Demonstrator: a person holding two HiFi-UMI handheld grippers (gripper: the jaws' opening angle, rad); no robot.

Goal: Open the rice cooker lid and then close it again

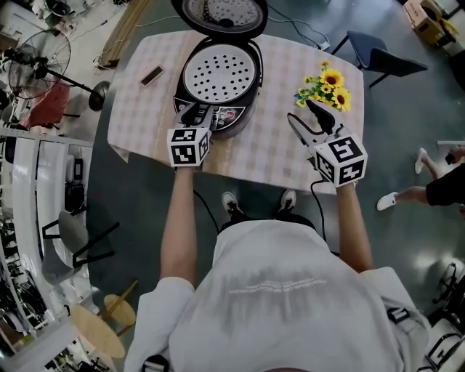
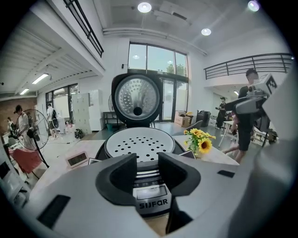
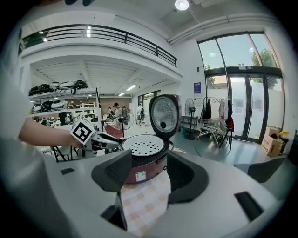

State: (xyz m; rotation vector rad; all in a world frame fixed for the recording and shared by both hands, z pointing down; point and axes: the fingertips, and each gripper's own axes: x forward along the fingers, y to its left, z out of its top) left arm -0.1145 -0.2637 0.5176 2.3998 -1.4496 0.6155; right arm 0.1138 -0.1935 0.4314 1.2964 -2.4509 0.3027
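Note:
The dark red rice cooker (image 1: 218,83) stands on the checked table with its lid (image 1: 220,13) swung fully up and back. A perforated white inner tray (image 2: 139,143) covers the pot. My left gripper (image 1: 194,116) rests at the cooker's front control panel (image 2: 151,200); its jaws stand a little apart with nothing between them. My right gripper (image 1: 308,120) hovers open and empty over the table to the right of the cooker. In the right gripper view the cooker (image 3: 142,162) and its raised lid (image 3: 164,114) lie ahead and slightly left of that gripper (image 3: 149,169).
A bunch of sunflowers (image 1: 327,87) stands just beyond the right gripper. A small flat display device (image 1: 151,75) lies on the table left of the cooker. A standing fan (image 1: 36,54) is off the table's left side and a chair (image 1: 378,58) behind its right corner.

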